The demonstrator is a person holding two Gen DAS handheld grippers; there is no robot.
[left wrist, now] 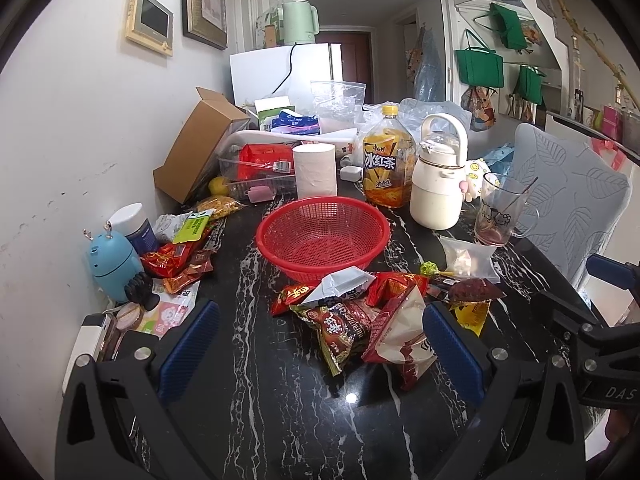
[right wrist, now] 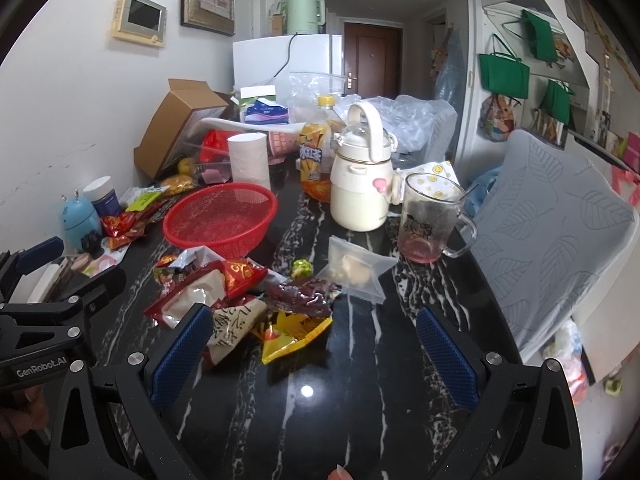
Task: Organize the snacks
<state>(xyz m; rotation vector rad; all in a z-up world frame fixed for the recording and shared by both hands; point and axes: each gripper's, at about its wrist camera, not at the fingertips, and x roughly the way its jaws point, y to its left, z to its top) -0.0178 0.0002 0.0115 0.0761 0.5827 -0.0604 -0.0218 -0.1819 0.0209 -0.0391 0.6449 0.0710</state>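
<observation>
red plastic mesh forms the round basket (left wrist: 323, 236), and it stands empty in the middle of the black marbled tabletop (left wrist: 280, 392). the snack pile (left wrist: 360, 312) lies just in front of the basket, on the side near the cameras; a second, smaller group of red packets (left wrist: 176, 260) lies to the left of the basket, near a pale blue gadget (left wrist: 114, 260).

the left gripper (left wrist: 320, 344) is spread wide and holds nothing; its blue ribbed pads stand on both sides of the pile's near edge. the right gripper (right wrist: 316, 348) is also wide open and empty, just in front of a yellow packet (right wrist: 294, 334) and a dark red wrinkled one (right wrist: 304, 300).

i think the step in hand is to take the first packet from the pile. the foil and plastic bags are thin, shiny and puffed, so they will probably slip. it seems better to pinch one packet at its flat sealed edge, not at the air-filled middle, and to lift only the top one, because they overlap. a frosted zip pouch (right wrist: 356, 270) lies to the right of the basket, apart from the pile, near a glass mug (right wrist: 430, 220).
</observation>
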